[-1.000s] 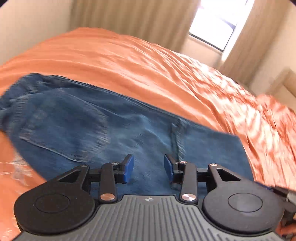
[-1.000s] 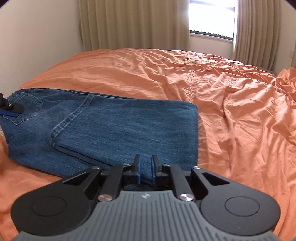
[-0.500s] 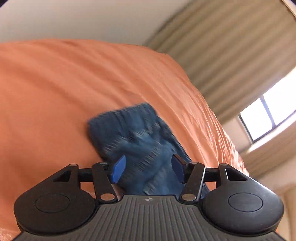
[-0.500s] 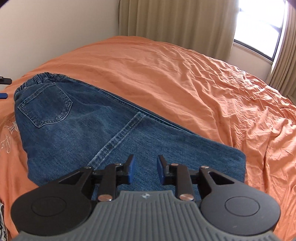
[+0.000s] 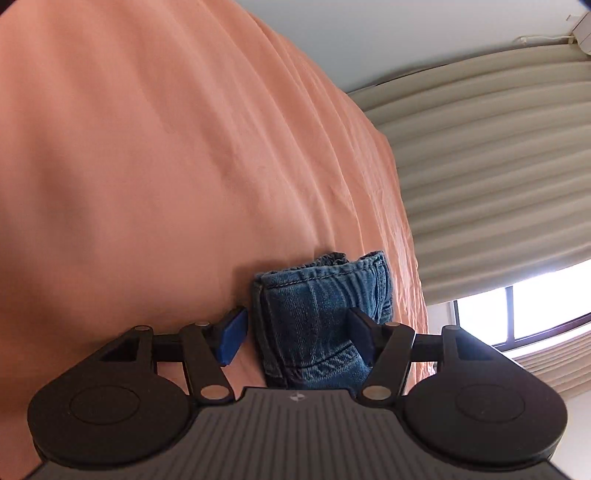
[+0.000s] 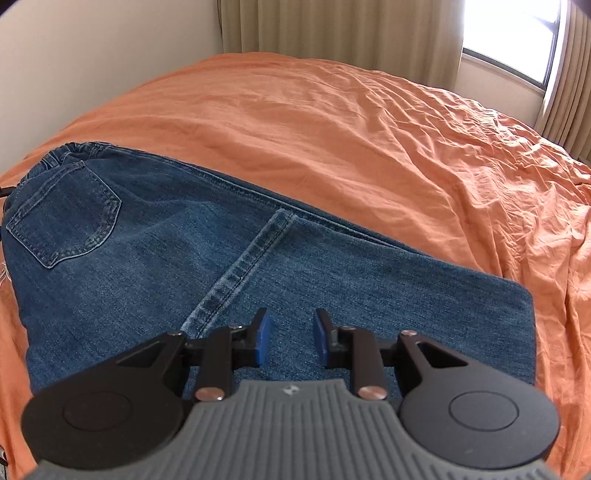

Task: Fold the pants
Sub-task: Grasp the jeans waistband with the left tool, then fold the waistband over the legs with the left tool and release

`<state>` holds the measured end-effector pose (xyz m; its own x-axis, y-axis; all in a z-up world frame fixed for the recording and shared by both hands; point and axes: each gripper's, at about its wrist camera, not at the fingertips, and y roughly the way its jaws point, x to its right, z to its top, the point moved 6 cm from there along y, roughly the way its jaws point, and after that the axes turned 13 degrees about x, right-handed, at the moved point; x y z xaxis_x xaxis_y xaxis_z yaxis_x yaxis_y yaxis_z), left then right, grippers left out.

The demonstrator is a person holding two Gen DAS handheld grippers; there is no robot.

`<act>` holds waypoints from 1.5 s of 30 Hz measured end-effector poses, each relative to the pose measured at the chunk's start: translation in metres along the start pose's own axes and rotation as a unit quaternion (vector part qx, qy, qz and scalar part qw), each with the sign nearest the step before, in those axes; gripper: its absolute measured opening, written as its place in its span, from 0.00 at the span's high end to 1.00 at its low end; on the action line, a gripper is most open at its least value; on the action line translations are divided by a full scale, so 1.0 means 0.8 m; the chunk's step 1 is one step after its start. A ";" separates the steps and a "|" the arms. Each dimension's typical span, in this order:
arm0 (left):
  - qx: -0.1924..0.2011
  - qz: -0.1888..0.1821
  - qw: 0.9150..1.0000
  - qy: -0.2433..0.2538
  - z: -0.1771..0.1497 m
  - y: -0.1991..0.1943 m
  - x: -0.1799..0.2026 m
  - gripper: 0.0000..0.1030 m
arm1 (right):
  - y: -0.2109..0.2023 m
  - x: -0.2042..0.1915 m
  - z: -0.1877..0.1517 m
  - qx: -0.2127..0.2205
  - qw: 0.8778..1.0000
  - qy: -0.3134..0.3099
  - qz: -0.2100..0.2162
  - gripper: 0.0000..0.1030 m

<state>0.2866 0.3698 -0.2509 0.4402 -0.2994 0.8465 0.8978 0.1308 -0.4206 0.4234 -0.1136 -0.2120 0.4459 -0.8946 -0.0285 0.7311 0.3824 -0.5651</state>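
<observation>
Both grippers, left gripper (image 5: 295,334) and right gripper (image 6: 291,339), had ribbed grey bodies, black round-ended linkage arms, silver pivot screws and blue pads (image 6: 263,341).

Wide-open orange bedspread (image 6: 369,122) stretches beyond the jeans (image 6: 155,258) toward the curtains (image 6: 332,26) and window (image 6: 517,37), rumpled but bare, so there is passing room across the far and right-hand side. The wall (image 6: 92,48) closes in tight along the left edge of the bed. The left gripper (image 5: 297,334) has its jaws spread wide, the gathered waistband (image 5: 325,288) filling most of the gap between them, with bare bedding beyond. The right gripper (image 6: 291,336), jaws parted, hangs over flat denim with nothing raised in its way.
</observation>
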 end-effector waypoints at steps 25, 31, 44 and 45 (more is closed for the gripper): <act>0.052 -0.068 0.974 0.207 -0.018 -0.066 0.184 0.83 | -0.005 0.018 -0.006 -0.019 0.998 0.061 0.011 0.80; 0.057 -0.125 0.924 0.356 -0.119 -0.103 0.300 0.83 | -0.068 0.039 -0.005 0.022 0.996 0.084 0.030 0.80; -0.054 -0.158 0.808 0.565 -0.435 -0.100 0.334 0.83 | -0.156 0.106 -0.078 0.030 0.988 0.151 0.023 0.79; -0.077 -0.153 0.803 0.570 -0.455 -0.098 0.323 0.82 | -0.157 0.111 -0.089 0.026 0.986 0.163 0.022 0.79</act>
<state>0.3244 -0.0619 -0.1177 -0.1800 -0.9781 0.1049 0.9100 -0.2061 -0.3597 0.3345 -0.2571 -0.2021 0.2940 -0.9003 -0.3210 0.7441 0.4264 -0.5144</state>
